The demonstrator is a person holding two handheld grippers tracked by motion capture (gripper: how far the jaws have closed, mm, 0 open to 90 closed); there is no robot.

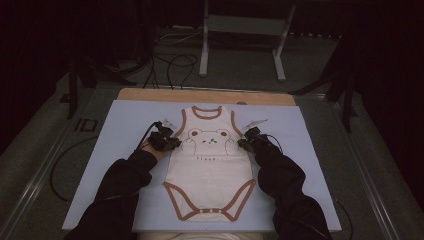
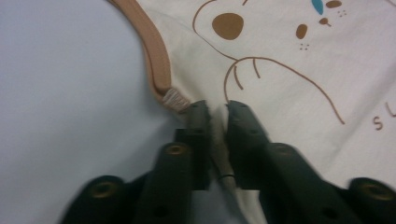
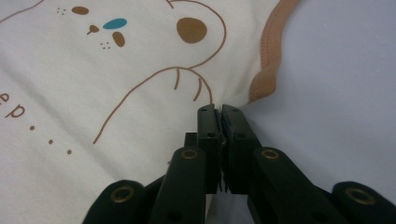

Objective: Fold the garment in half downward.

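Observation:
A cream baby bodysuit [image 1: 210, 172] with brown trim and a bear print lies flat, neck away from me, on a light blue mat [image 1: 125, 125]. My left gripper [image 1: 175, 143] sits at its left side seam, just below the armhole. In the left gripper view the bodysuit [image 2: 289, 93] has a fold of its edge pinched in my left gripper [image 2: 217, 111], which is shut on it. My right gripper [image 1: 243, 144] sits at the opposite side seam. In the right gripper view the bodysuit [image 3: 93, 93] is bunched at the tips of my right gripper [image 3: 218, 112], shut on the fabric edge.
The person's dark sleeves [image 1: 127, 182] come in from the near edge on both sides of the garment. A wooden board edge [image 1: 150, 95] shows beyond the mat. Cables [image 1: 175, 65] and white stand legs [image 1: 204, 50] lie on the dark floor behind.

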